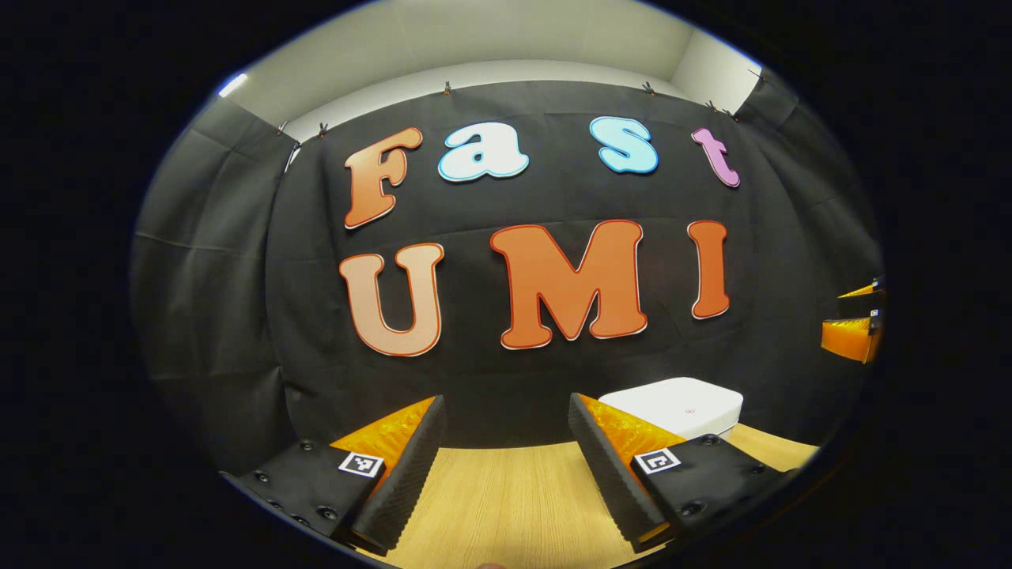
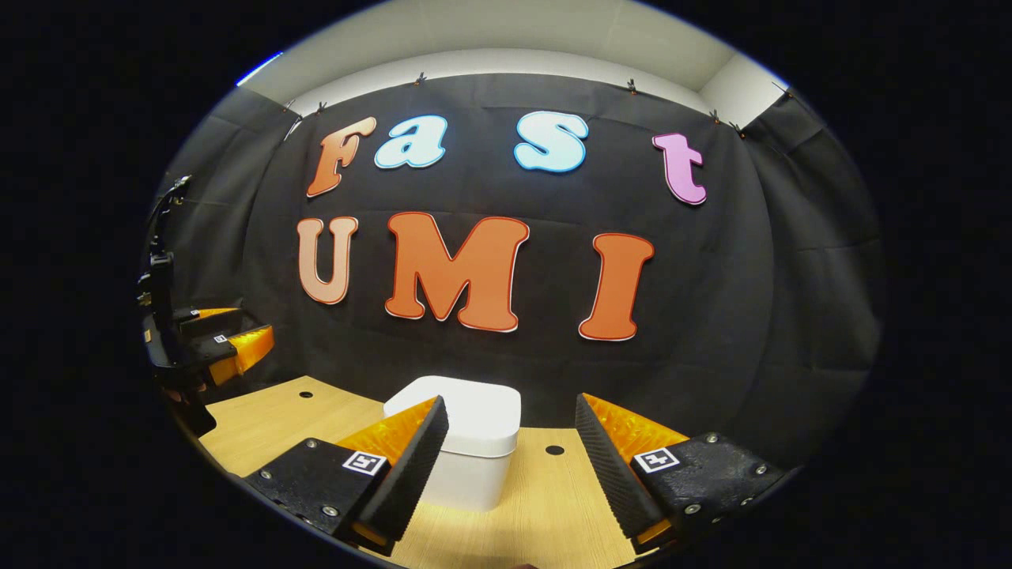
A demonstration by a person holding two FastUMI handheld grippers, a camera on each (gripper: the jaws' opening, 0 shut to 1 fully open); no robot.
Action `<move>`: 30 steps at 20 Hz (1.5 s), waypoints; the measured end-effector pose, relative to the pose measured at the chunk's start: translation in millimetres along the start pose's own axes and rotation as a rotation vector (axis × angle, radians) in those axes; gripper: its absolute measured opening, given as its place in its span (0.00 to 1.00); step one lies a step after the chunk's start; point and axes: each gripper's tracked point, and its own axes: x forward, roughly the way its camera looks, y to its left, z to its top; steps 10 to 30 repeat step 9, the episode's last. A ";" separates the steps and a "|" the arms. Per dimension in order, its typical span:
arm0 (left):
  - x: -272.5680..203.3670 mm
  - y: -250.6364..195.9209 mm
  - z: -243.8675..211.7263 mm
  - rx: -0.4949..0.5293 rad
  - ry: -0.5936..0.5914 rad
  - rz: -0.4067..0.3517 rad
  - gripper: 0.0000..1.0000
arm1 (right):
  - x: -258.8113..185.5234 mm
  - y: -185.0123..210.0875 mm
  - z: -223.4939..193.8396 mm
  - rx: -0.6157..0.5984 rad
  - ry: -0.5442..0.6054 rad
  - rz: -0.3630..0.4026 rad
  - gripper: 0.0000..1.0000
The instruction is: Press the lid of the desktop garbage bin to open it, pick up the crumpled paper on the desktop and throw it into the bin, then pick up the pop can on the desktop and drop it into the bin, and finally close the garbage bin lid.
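Ahead of the right gripper (image 2: 510,466), whose fingers are spread apart, the closed white garbage bin (image 2: 474,442) is seen on the wooden desktop (image 2: 553,514). The left gripper (image 1: 506,466) is likewise held open, with the bin at its right.

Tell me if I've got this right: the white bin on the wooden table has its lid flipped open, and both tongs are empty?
Not quite. The bin's lid is shut, flat on top, as the right gripper view shows. The rest holds: it stands on the wooden table, and the left tongs and right tongs are empty.
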 end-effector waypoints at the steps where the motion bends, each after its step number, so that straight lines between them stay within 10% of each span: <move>1: -0.7 1.9 1.7 -0.001 -0.001 0.002 1.00 | -0.8 1.2 0.0 -0.003 0.000 0.001 0.98; 30: -5.8 -4.7 9.0 -0.009 -0.017 -0.013 1.00 | -14.0 -6.0 2.7 -0.013 -0.002 -0.012 0.98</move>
